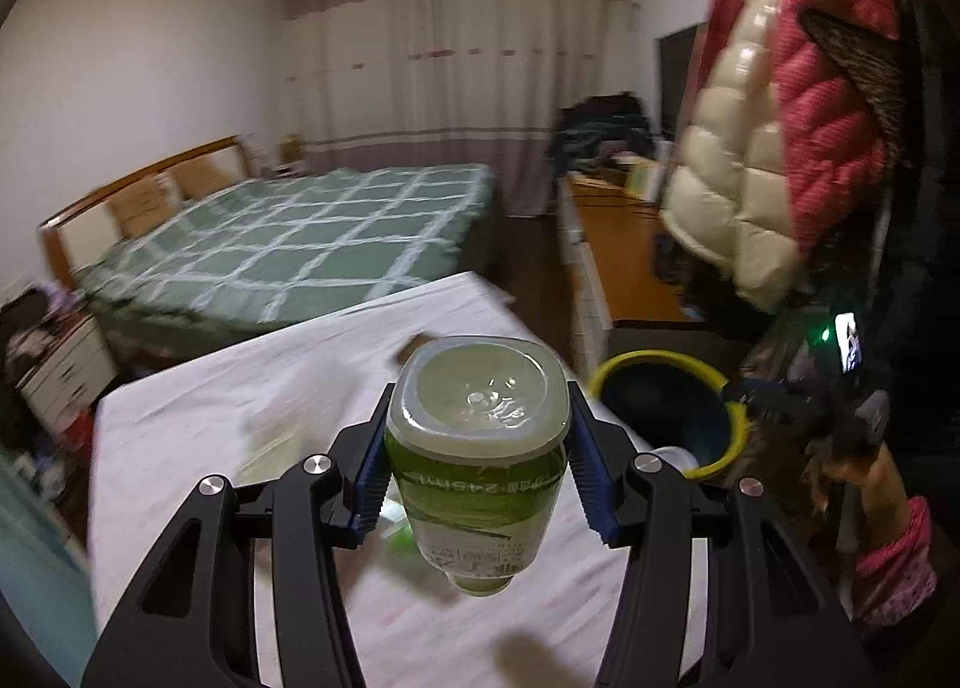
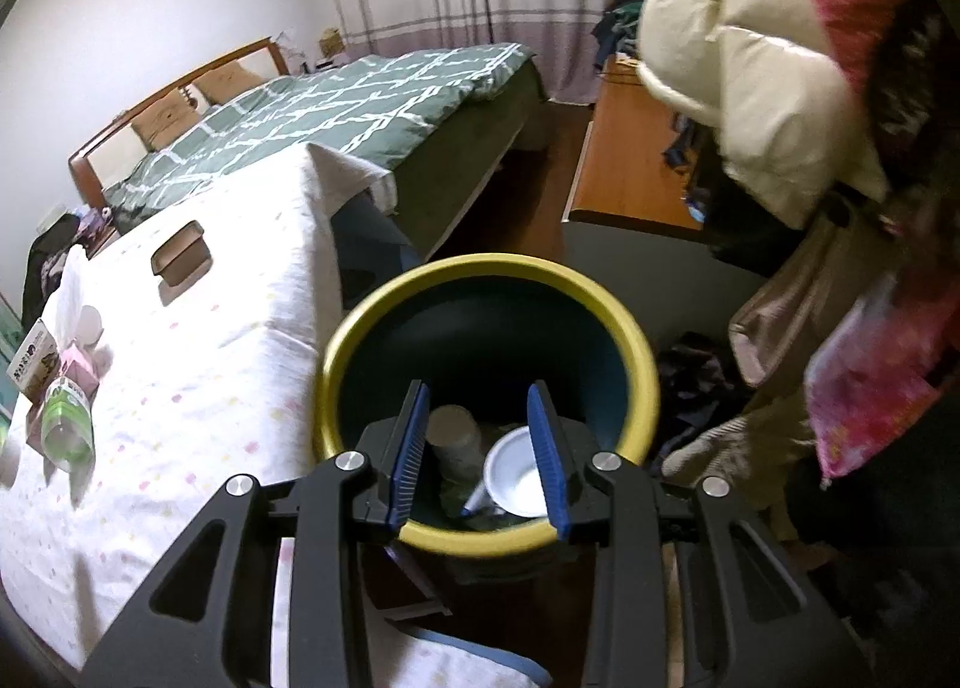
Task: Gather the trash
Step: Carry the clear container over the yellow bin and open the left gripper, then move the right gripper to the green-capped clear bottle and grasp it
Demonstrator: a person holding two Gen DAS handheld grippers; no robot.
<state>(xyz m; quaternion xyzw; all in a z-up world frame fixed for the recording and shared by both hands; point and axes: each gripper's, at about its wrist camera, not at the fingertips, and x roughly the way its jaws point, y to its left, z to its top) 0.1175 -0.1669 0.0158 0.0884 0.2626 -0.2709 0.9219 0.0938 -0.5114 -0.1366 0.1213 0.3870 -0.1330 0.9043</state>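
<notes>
Left wrist view shows my left gripper clamped on the green bottle, bottom forward along the fingers, with the yellow-rimmed bin at right, where my open, empty right gripper hovers.

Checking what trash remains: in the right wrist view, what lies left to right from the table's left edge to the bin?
Milk carton → green bottle → brown tray → yellow-rimmed bin, with the open right tool above it.

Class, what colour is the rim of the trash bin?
Yellow, around a dark inside; the bin's rim shows best in the right wrist view.
</notes>
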